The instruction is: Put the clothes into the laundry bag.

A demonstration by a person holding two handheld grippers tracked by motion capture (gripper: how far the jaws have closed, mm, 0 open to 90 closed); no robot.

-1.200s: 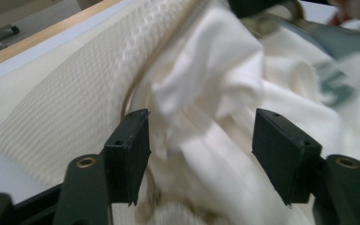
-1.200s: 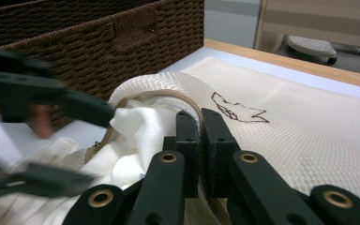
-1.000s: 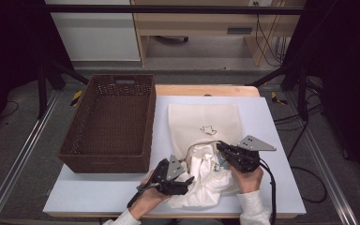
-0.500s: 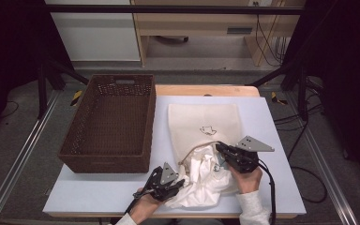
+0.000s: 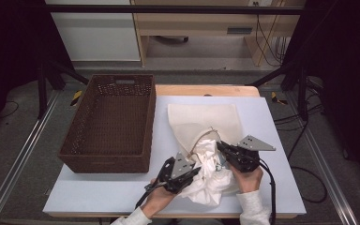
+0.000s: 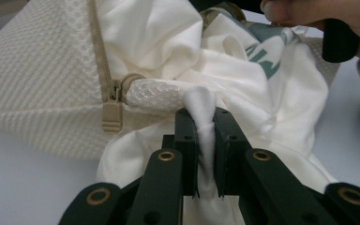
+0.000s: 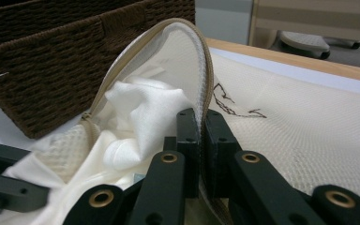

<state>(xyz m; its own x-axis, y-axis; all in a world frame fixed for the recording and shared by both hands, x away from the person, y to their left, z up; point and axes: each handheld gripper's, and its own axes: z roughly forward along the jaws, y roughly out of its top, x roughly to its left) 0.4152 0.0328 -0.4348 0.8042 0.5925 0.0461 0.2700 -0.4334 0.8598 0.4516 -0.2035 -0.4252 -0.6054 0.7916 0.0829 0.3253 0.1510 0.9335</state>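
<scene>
The white garment lies bunched at the near edge of the table, half inside the mesh laundry bag, whose long axis runs from near to far; the bag mouth sits directly far-right of the left gripper, which is clamped on a fold of the garment. The right gripper is clamped on the bag's zipper rim, holding the mouth up. Against the earlier frames, the left gripper has drawn nearer and the garment is bunched closer to the table edge
</scene>
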